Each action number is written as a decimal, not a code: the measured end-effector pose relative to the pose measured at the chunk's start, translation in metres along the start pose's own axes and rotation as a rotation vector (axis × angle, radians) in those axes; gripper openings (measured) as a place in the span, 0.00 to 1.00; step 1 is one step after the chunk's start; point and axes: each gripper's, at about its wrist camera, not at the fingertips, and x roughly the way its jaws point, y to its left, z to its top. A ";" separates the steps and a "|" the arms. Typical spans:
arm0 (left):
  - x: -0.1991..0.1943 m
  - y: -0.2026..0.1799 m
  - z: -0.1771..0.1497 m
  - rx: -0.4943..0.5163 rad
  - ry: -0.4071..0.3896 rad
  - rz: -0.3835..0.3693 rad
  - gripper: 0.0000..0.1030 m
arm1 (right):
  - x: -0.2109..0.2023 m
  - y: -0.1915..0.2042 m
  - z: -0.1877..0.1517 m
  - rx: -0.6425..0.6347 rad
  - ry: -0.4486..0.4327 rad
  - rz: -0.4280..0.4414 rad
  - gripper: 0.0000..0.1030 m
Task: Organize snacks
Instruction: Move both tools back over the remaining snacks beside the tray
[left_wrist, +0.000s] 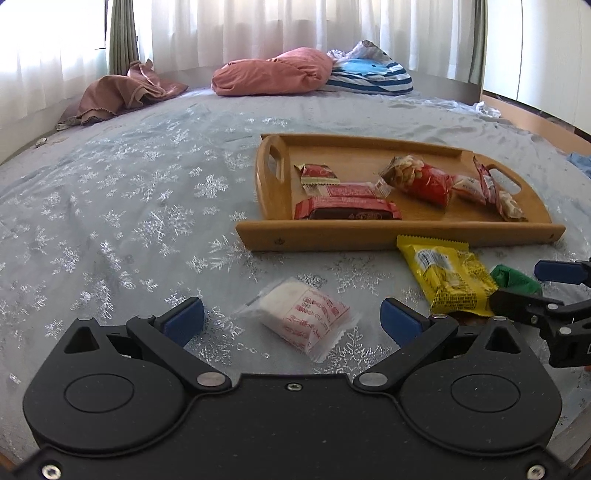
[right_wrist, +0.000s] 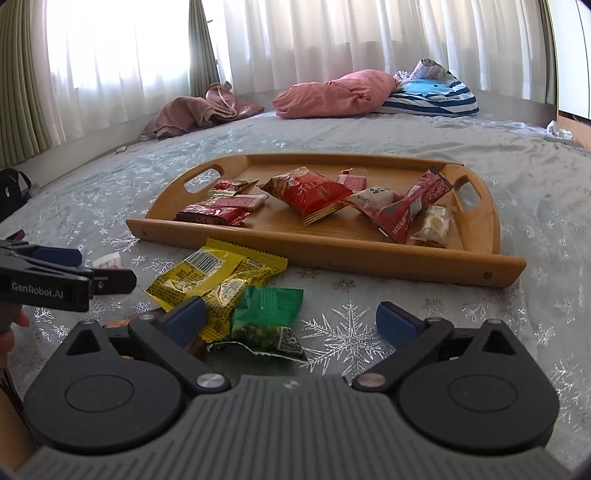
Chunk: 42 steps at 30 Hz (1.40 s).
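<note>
Covering the whole scene, a snowflake bedspread (left_wrist: 110, 221) carries one wooden tray (right_wrist: 332, 254) holding several snack packets. Both grippers gape, gripping nothing: the left gripper (left_wrist: 291, 317) has one white packet (left_wrist: 303, 317) between its fingers, the right gripper (right_wrist: 290, 321) frames one green packet (right_wrist: 267, 317), touching one yellow packet (right_wrist: 218, 277) just before the tray.

A brown packet (right_wrist: 122, 325) (contents unreadable) hides behind the right claw (right_wrist: 291, 323).

Open right tongs (right_wrist: 290, 319) straddle a green snack packet (right_wrist: 267, 314).
</note>
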 end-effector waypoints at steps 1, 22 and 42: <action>0.001 -0.001 -0.001 0.002 0.001 0.001 0.99 | 0.000 0.000 -0.001 0.004 -0.002 0.001 1.00; 0.003 -0.007 -0.003 0.020 -0.007 -0.021 0.82 | -0.004 0.001 -0.008 0.003 -0.048 -0.006 1.00; -0.012 -0.015 0.002 0.045 -0.026 -0.043 0.62 | -0.017 0.001 -0.015 0.016 -0.146 -0.057 0.94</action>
